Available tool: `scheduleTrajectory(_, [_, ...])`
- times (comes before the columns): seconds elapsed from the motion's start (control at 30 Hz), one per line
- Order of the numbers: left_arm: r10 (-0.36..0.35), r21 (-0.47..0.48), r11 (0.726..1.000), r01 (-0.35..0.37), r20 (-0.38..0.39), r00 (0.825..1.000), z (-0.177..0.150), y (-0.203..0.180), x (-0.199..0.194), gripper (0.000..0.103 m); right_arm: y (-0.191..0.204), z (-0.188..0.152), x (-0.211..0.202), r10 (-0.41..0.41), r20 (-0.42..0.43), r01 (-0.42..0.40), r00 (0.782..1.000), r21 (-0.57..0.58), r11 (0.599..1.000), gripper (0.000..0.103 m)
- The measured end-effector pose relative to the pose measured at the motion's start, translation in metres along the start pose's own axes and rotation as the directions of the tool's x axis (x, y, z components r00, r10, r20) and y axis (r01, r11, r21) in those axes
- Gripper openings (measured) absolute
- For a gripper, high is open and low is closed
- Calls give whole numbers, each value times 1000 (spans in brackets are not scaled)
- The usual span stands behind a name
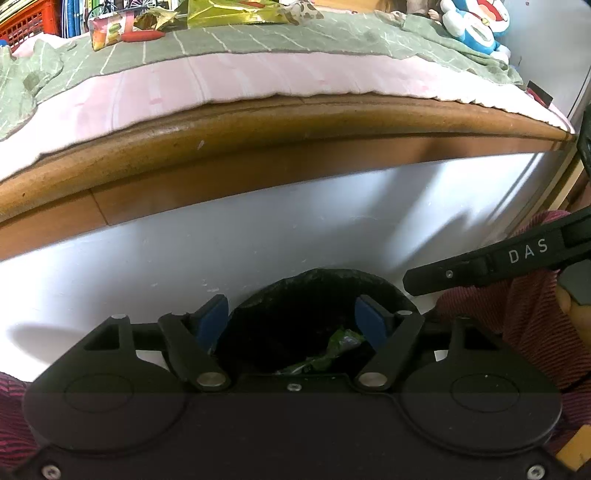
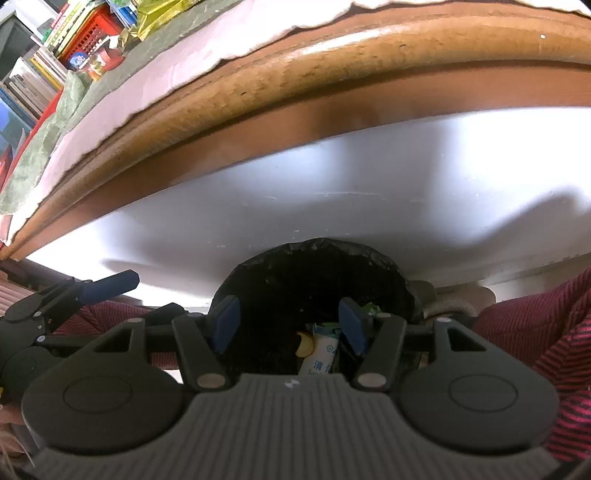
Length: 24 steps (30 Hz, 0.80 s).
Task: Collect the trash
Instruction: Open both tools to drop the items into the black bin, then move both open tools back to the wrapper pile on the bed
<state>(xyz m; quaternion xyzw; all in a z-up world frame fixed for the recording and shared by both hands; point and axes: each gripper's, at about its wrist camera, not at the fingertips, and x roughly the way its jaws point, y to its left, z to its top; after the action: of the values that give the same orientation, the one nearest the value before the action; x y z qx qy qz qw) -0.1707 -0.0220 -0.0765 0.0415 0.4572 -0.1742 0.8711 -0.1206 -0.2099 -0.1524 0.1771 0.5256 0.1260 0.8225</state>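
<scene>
- Green and crinkled, the wrapper (image 1: 334,349) I see through my left camera lies inside the bin (image 1: 317,280), against its dark lining.
- Black plastic lines that bin, which stands on the pale floor (image 1: 184,258) just below the wooden bed edge (image 1: 258,122).
- My right camera shows more in the same bin: a white sachet (image 2: 320,356) with blue print, a small yellow piece (image 2: 304,345) touching its left side, and a green scrap (image 2: 369,308) near the right rim.
- My left gripper (image 1: 291,321) hangs over the bin mouth with its blue pads spread and nothing between them.
- My right gripper (image 2: 291,321) is likewise spread above the bin, pinching nothing.
- More wrappers (image 1: 229,13) lie on the green blanket (image 1: 258,40) at the bed's far edge, a red-and-white packet (image 1: 110,29) towards the far left corner.
</scene>
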Motion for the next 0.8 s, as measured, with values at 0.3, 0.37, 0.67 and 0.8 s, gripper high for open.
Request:
scheduleTrajectory(0.3, [-42,18,999,40,75,996,13,-3,-32,74,19,4,-35,41,65,-31,997,-146,989,74])
scheduleTrajectory(0.37, [-54,29,998,51,113,992,20,-3,-46,75,25,7,-50,71,96,-51,993,-198,979,75])
scheduleTrajectory(0.67, [1,25,1000,-9,298,955,68,9,-88,80,42,49,-104,136,328,-38,935,-288,957,81])
scheduleTrajectory(0.8, [101,-40,995,-93,374,922,97,32,-91,80,44,75,-111,80,438,40,896,-258,965,82])
